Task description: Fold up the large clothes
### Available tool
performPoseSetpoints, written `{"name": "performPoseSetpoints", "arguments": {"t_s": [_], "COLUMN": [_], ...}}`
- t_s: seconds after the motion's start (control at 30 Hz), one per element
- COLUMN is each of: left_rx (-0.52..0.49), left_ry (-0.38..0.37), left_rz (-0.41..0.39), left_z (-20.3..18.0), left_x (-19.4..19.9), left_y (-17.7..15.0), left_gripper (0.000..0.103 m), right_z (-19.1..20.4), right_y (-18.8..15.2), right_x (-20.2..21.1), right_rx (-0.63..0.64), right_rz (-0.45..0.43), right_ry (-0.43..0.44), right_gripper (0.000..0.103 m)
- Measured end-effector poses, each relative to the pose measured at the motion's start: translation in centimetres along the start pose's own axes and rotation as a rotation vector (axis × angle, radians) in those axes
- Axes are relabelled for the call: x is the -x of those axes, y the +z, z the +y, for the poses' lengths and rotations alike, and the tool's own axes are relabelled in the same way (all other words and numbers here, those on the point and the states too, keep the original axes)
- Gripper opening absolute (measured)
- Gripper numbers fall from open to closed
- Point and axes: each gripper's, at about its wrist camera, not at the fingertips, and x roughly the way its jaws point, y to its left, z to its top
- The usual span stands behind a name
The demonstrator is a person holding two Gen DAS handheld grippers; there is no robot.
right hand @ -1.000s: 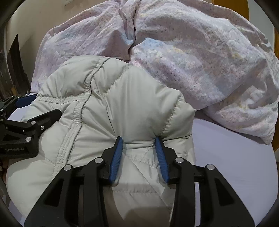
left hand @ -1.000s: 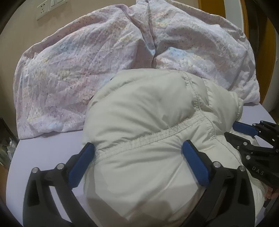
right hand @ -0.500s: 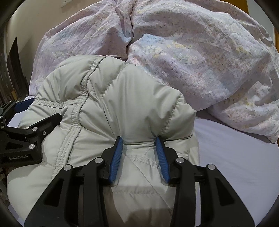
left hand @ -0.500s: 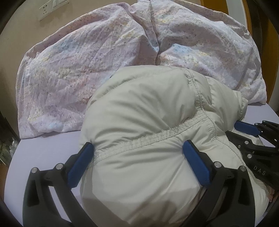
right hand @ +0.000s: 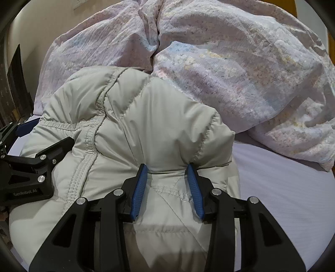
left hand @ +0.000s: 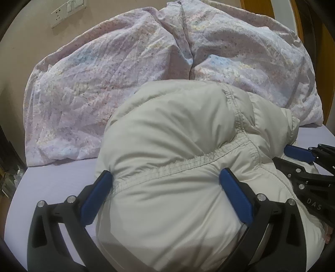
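Nothing has shifted: both tools, left and right, pinch the puffy jacket, which hides their fingertips.

1. We are in a bedroom of a home: a bed with a pale lilac sheet fills the lower part of both views.
2. We see a rumpled floral duvet heaped at the far end of the bed, against a beige wall.
3. We notice a white wall socket plate on that wall, and orange wooden trim beside it.
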Motion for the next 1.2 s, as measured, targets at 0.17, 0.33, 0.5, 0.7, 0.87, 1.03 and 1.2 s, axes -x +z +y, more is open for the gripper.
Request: {"name": "performPoseSetpoints", "arguments": {"t_s": [0.17, 0.33, 0.5, 0.7, 0.87, 1.03, 1.2], "left_rx": [0.032, 0.029, 0.012, 0.038, 0.074, 0.063, 0.055], "left_ry": [-0.024, 0.058, 0.091, 0.066, 0.023, 0.009, 0.018], "left_rz": [0.012, -0.006, 0.003, -0.011, -0.004, 0.007, 0.037], "left_z": [1.3, 2.0, 1.2, 1.8, 2.4, 2.2, 2.1], "left_x": [1.6, 1.6, 0.1, 1.3, 4.6, 8.8, 12.7], "left_y": [1.3, 3.4, 2.7, 2.2, 0.8, -1.5, -4.6], "left_gripper": [0.101, 0.101, 0.101, 0.101, 0.101, 0.101, 0.101], "right_z": [-1.1, -1.7, -2.2, -2.4, -2.9, -1.4, 0.2], "right_y": [1.5, 1.6, 0.4, 0.2, -1.0, -2.6, -5.2], "right_x": [3.0, 0.9, -0.3, 0.7, 4.3, 7.7, 11.4], "right_rx": [-0.07, -0.072, -0.092, -0.121, -0.183, -0.166, -0.156], "right_rz": [-0.1, -0.03, -0.033, -0.026, -0.017, 0.028, 0.065], "right_ry": [0.004, -0.069, -0.058, -0.105, -0.04, -0.028, -0.016], "right_gripper": [0.051, 0.051, 0.053, 0.08, 0.096, 0.102, 0.102]}}
